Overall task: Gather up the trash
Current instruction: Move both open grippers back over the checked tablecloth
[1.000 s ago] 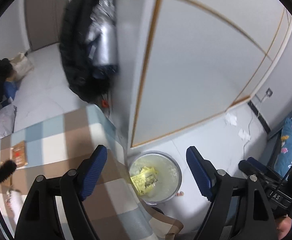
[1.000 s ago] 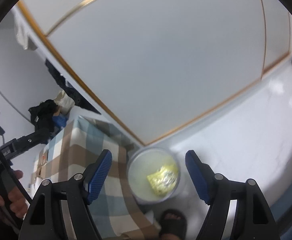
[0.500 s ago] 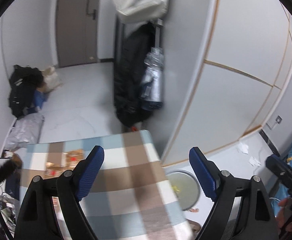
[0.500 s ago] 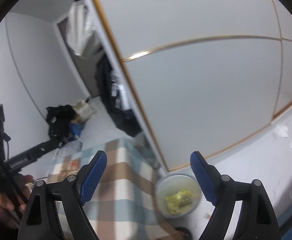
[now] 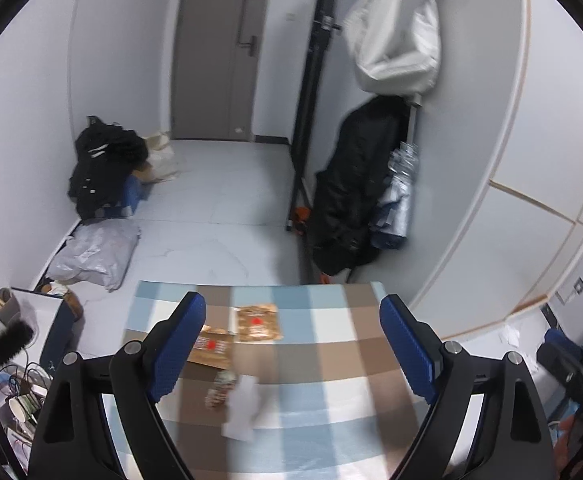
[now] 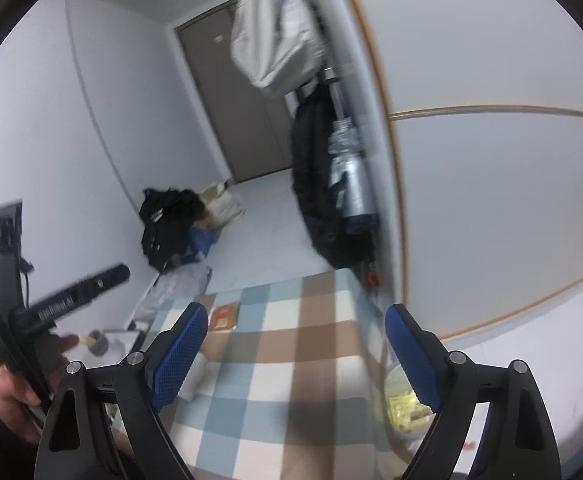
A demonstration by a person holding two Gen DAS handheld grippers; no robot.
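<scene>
Two brown snack wrappers (image 5: pixel 257 322) (image 5: pixel 211 346) lie on the checked tablecloth (image 5: pixel 331 360). Nearer to me are a small crumpled packet (image 5: pixel 221 390) and a white paper slip (image 5: pixel 243 412). My left gripper (image 5: pixel 291 348) hovers above them, open and empty. My right gripper (image 6: pixel 291 354) hangs over the same table with its jaws opening and nothing between them. In its view one brown wrapper (image 6: pixel 223 316) shows, and white paper (image 6: pixel 201 376) sits half behind the left finger. A round bin (image 6: pixel 395 432) holding a yellow wrapper (image 6: pixel 403 404) stands on the floor at the table's right.
A white wardrobe (image 5: pixel 511 160) flanks the table on the right, with black and white bags (image 5: pixel 355 200) hanging at its end. Bags and parcels (image 5: pixel 99 240) lie along the left wall. A person's hand (image 6: pixel 7 400) holds the left gripper's black handle (image 6: pixel 71 292).
Both views have swung up from the bin on the floor to the table top. The wrappers and paper have come into view, and both pairs of jaws stand a little wider.
</scene>
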